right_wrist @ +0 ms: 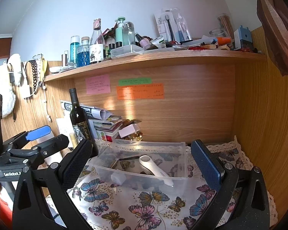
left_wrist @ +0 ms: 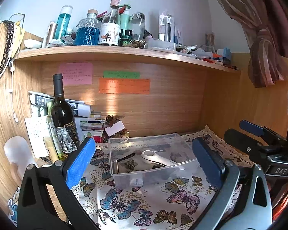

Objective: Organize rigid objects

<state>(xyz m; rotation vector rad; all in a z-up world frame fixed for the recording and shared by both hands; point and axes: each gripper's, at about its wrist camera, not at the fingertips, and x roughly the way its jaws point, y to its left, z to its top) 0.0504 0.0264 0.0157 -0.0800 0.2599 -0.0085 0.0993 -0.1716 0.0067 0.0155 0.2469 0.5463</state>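
Butterfly cloth (left_wrist: 136,207) lying under clear bin (left_wrist: 151,174), white handled tool (left_wrist: 159,159) resting inside, left gripper (left_wrist: 144,163) and right gripper (right_wrist: 142,163) both hovering spread wide, gripping nothing.

I'm looking forward from both wrist cameras, side by side, low and near, both sharing the clear bin (left_wrist: 153,170) (right_wrist: 144,164) at 12 o'clock.

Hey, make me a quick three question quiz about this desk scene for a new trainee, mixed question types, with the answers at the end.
1. True or false: the left gripper is shut on the white handheld device.
2. Where does the white handheld device lie? A) on the shelf B) in the clear plastic bin C) on the bare cloth
3. Fill in: the dark wine bottle stands ____ of the bin in both views.

Key: 1 false, both grippers are open, right gripper too; 2 B; 3 left.
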